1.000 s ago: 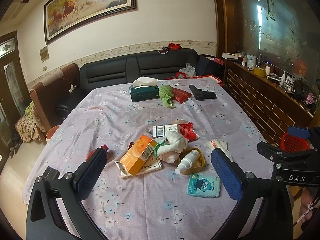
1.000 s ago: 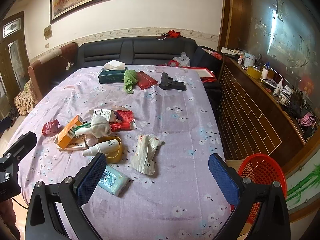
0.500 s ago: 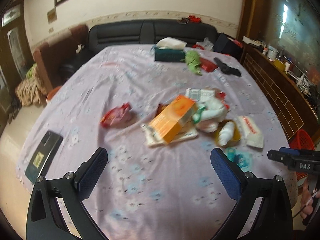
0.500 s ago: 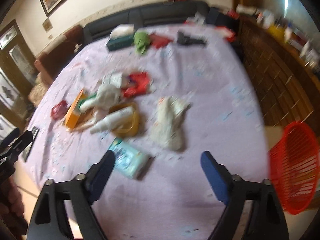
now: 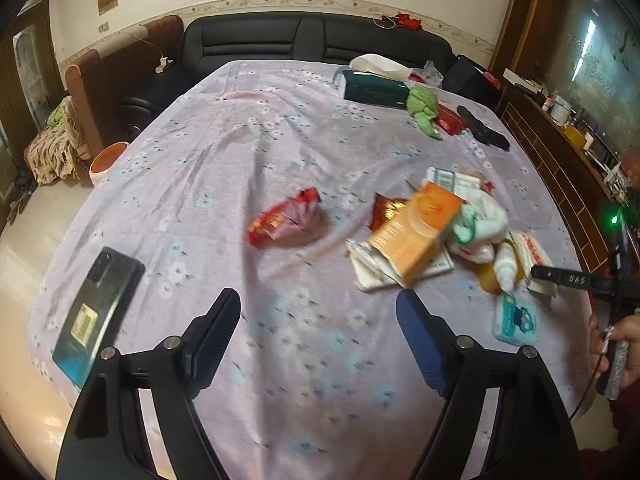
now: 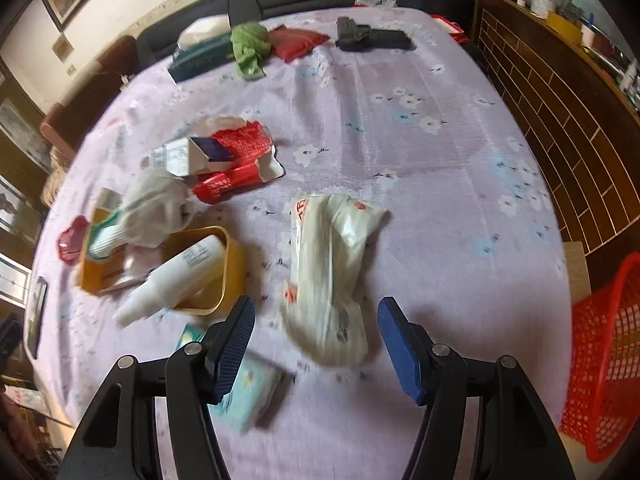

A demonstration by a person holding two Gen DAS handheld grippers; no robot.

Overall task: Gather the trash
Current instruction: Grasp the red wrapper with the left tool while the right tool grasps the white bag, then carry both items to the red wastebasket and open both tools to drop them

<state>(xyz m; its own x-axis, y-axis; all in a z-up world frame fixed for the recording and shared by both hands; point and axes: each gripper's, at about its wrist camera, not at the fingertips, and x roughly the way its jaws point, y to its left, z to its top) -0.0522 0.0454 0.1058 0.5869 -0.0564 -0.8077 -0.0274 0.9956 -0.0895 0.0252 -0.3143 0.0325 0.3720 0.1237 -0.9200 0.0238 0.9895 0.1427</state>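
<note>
When you look from the left wrist, the left gripper (image 5: 318,322) is spread wide and holds nothing. It hangs over the near edge of the tabletop (image 5: 240,152). A crumpled red wrapper (image 5: 286,220) lies ahead of it and a bit to the left, toward the middle. Its long side runs left to right, across the way the gripper points. An orange box (image 5: 416,232) sits on the pile of trash farther right. Near the left edge lies a dark phone (image 5: 98,312), which is likely not trash. The picture is blurry, so the small things in the pile are hard to tell apart.

From the right wrist, the right gripper (image 6: 316,342) is also spread wide and holds nothing. A white plastic bag (image 6: 332,264) lies straight ahead, its near end between the two fingers. Its long side points away from the gripper. This gripper is the nearer one to the bag. A red basket (image 6: 604,360) stands off the right edge, cut off by the frame. A pale blue packet (image 6: 250,394) is partly hidden behind the left finger.
</note>
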